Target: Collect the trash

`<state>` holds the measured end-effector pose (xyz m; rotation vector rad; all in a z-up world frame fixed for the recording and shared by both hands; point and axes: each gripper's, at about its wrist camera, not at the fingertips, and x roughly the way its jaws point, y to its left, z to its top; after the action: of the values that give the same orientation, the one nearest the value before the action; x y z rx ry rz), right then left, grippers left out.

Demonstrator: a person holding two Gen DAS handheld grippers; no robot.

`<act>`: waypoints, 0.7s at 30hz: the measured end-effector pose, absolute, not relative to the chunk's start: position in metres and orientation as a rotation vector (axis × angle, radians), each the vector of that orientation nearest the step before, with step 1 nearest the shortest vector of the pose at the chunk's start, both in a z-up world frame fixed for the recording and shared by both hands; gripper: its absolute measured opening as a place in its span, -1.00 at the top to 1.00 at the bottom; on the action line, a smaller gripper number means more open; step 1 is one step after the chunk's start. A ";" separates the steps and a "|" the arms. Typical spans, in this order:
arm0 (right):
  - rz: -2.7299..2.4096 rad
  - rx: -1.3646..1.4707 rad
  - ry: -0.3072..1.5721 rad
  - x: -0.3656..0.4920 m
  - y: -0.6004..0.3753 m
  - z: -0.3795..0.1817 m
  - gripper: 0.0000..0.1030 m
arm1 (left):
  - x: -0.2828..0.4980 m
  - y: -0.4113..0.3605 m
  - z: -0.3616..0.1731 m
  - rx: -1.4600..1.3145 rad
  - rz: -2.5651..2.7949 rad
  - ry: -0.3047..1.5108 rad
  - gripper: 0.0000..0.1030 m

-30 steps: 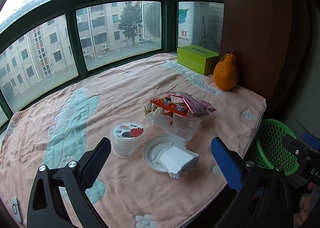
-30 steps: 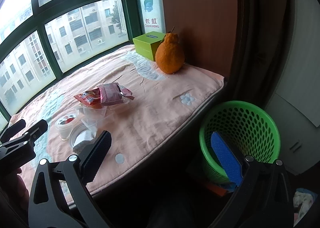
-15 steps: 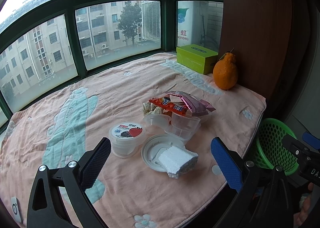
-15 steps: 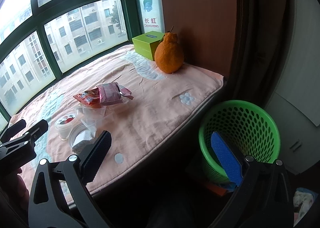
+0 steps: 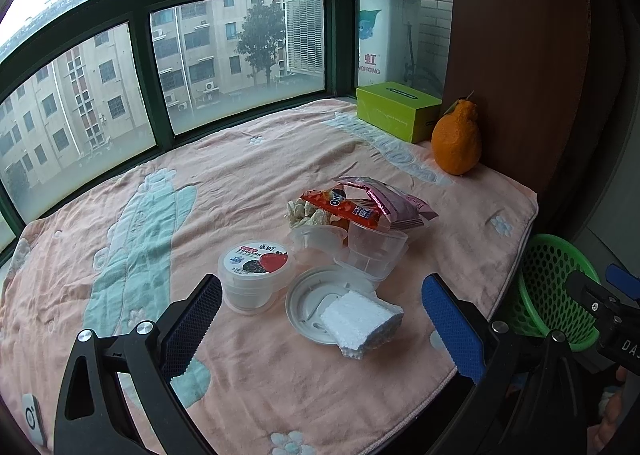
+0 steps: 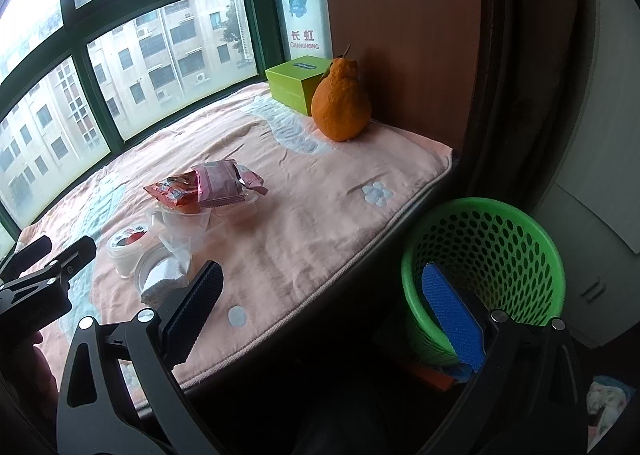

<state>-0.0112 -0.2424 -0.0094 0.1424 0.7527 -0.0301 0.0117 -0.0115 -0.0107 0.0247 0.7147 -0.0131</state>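
Right now both the left gripper (image 5: 320,311) and right gripper (image 6: 324,303) hang spread and empty. Nearest on the blanket (image 5: 248,183) lies a foam block (image 5: 360,321) on a plastic lid (image 5: 310,301), left of the green basket (image 6: 486,255). It looks light and crumbly, so a gentle pinch across its short sides seems best.

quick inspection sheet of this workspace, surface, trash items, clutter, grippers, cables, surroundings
Surface: pink blanket with teal and flower patterns, covering a window ledge.
Job's things: yogurt cup; white lid with a foam block on it; clear plastic cups; snack wrappers on top of them; food scraps; green basket beside the ledge.
Clutter: orange citrus fruit and green tissue box at the far corner.
Grippers: left gripper open, holding nothing; right gripper open, holding nothing.
Cables: nothing seen.
Surroundings: green-framed window, wooden panel.
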 end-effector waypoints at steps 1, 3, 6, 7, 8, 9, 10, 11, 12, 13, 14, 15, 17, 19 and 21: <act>-0.028 0.143 0.754 -0.009 -0.242 -0.010 -0.91 | 0.013 -0.010 -0.011 0.024 -0.012 0.718 -0.88; -0.025 0.142 0.761 -0.006 -0.242 -0.011 -0.91 | 0.016 -0.008 -0.012 0.022 -0.011 0.727 -0.88; -0.018 0.137 0.767 0.002 -0.240 -0.011 -0.91 | 0.022 -0.005 -0.012 0.020 -0.009 0.736 -0.88; -0.015 0.135 0.768 0.005 -0.240 -0.011 -0.91 | 0.023 -0.003 -0.013 0.018 -0.007 0.739 -0.88; -0.012 0.134 0.769 0.007 -0.239 -0.011 -0.91 | 0.026 -0.003 -0.013 0.018 -0.005 0.741 -0.88; -0.008 0.132 0.769 0.010 -0.238 -0.011 -0.91 | 0.028 0.000 -0.012 0.017 -0.001 0.743 -0.88; -0.003 0.132 0.771 0.013 -0.237 -0.011 -0.91 | 0.031 0.001 -0.012 0.016 0.001 0.744 -0.88; 0.003 0.131 0.772 0.016 -0.236 -0.011 -0.91 | 0.034 0.004 -0.011 0.012 0.005 0.745 -0.88; 0.008 0.127 0.772 0.020 -0.235 -0.011 -0.91 | 0.037 0.006 -0.011 0.010 0.007 0.747 -0.88; 0.015 0.123 0.773 0.024 -0.234 -0.011 -0.91 | 0.040 0.008 -0.010 0.008 0.012 0.749 -0.88; 0.023 0.121 0.772 0.028 -0.233 -0.011 -0.91 | 0.042 0.011 -0.010 0.007 0.019 0.747 -0.88; 0.032 0.119 0.774 0.032 -0.231 -0.011 -0.91 | 0.045 0.012 -0.009 0.007 0.025 0.747 -0.88; 0.055 0.124 0.783 0.041 -0.230 -0.011 -0.91 | 0.050 0.016 -0.008 0.009 0.036 0.747 -0.88; 0.075 0.124 0.789 0.050 -0.227 -0.012 -0.91 | 0.056 0.022 -0.008 0.008 0.049 0.748 -0.88; 0.101 0.120 0.795 0.060 -0.223 -0.012 -0.91 | 0.060 0.028 -0.008 0.005 0.062 0.749 -0.88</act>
<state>0.0603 -0.2228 -0.0122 0.1201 0.7947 0.1015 0.0604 0.0280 -0.0076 0.0051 0.7489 0.0624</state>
